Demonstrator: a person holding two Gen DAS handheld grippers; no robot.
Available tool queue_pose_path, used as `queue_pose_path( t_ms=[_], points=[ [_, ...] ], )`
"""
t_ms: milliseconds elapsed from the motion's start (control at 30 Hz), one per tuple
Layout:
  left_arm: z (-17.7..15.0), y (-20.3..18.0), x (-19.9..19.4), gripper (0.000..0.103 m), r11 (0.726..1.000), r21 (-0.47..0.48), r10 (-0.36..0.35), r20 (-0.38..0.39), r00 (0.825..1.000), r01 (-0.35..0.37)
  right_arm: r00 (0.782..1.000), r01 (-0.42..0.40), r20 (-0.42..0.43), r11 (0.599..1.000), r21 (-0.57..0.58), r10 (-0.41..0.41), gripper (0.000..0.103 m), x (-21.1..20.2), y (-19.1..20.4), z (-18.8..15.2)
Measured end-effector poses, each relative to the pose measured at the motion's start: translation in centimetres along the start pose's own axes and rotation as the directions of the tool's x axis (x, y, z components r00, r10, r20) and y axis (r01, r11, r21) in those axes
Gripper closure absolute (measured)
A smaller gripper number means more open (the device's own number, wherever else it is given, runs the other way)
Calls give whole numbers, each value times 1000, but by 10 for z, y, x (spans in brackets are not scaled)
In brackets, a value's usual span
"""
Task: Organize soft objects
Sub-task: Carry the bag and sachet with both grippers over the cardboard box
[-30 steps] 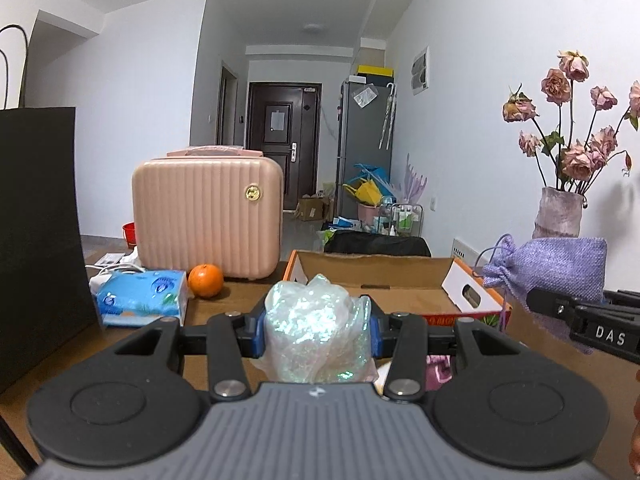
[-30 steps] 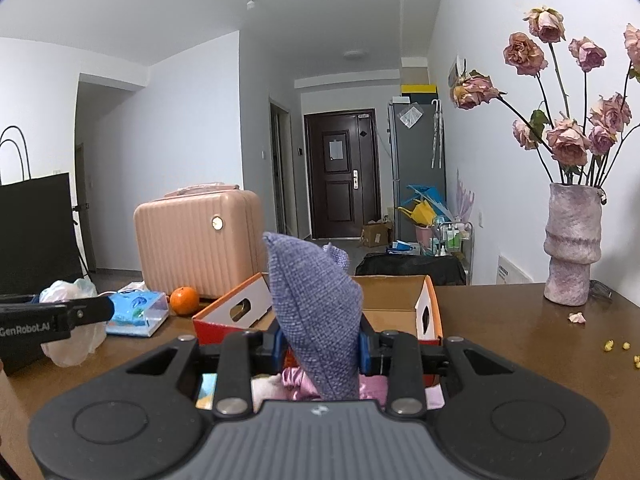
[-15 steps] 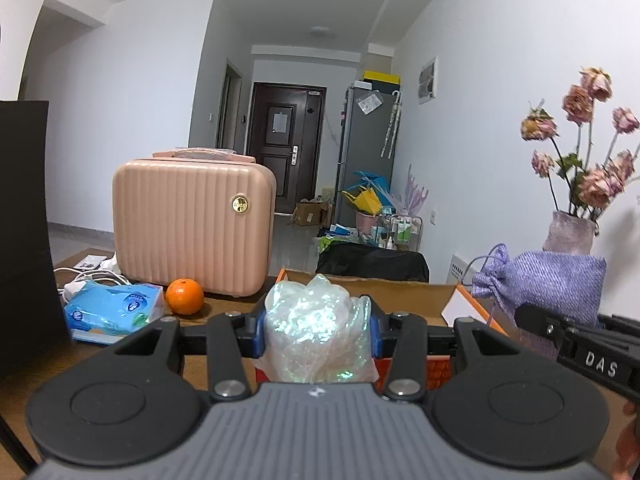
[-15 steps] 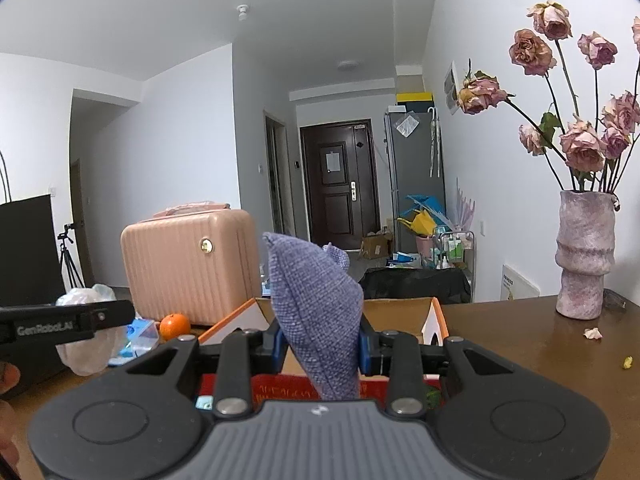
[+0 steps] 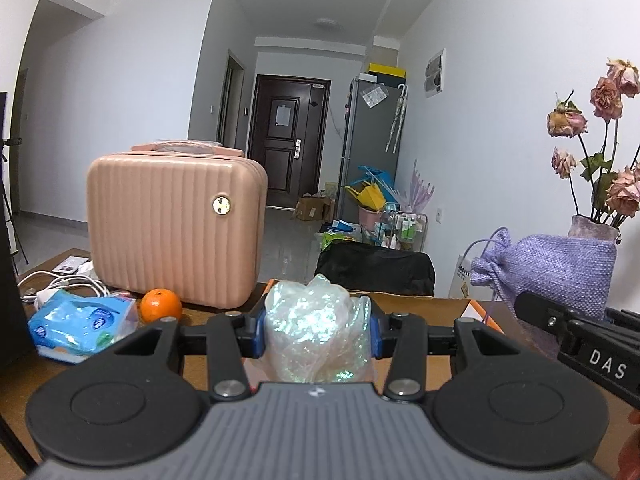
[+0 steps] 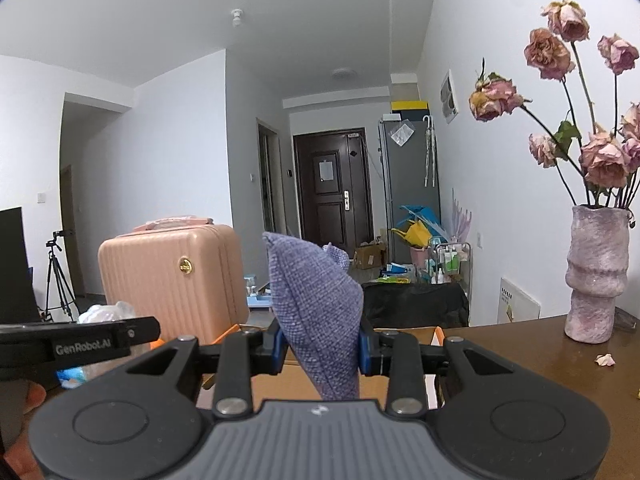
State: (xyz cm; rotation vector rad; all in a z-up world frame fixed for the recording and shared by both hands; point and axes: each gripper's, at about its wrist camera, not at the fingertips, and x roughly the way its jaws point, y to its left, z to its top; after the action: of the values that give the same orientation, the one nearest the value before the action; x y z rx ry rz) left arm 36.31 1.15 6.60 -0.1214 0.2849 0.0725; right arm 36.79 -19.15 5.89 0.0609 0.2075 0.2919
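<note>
My left gripper (image 5: 318,336) is shut on a crumpled iridescent plastic bag (image 5: 318,340), which bulges up between the blue pads. My right gripper (image 6: 322,346) is shut on a purple woven drawstring pouch (image 6: 316,312) that stands up between its fingers. The same pouch (image 5: 560,268) shows at the right of the left wrist view, and the plastic bag (image 6: 106,312) shows at the left of the right wrist view. Behind both grippers lies an open orange cardboard box (image 5: 424,303), mostly hidden by them.
A pink ribbed case (image 5: 172,228) stands on the brown table at the left, with an orange (image 5: 161,305), a blue tissue pack (image 5: 80,322) and white cables (image 5: 60,282) beside it. A vase of dried roses (image 6: 596,276) stands at the right by the wall.
Both grippers have drawn back towards me and slightly up with their loads still held; the box and table now sit lower and are more hidden. The black bag at the left has left the left wrist view.
</note>
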Motion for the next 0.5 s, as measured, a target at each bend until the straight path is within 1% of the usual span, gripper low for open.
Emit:
queue_pose_path(
  t_ms=[200,500],
  points=[
    [4,-4,24,58,1000,-3,14,-11,1000,-14,999,9,-32,1000,5,-9,71,24,-4,-1],
    [12,-3,56,58,999,-12,39,-29,999,-39,997,27,-73,999,19,-26,71,59,-18,6]
  ],
)
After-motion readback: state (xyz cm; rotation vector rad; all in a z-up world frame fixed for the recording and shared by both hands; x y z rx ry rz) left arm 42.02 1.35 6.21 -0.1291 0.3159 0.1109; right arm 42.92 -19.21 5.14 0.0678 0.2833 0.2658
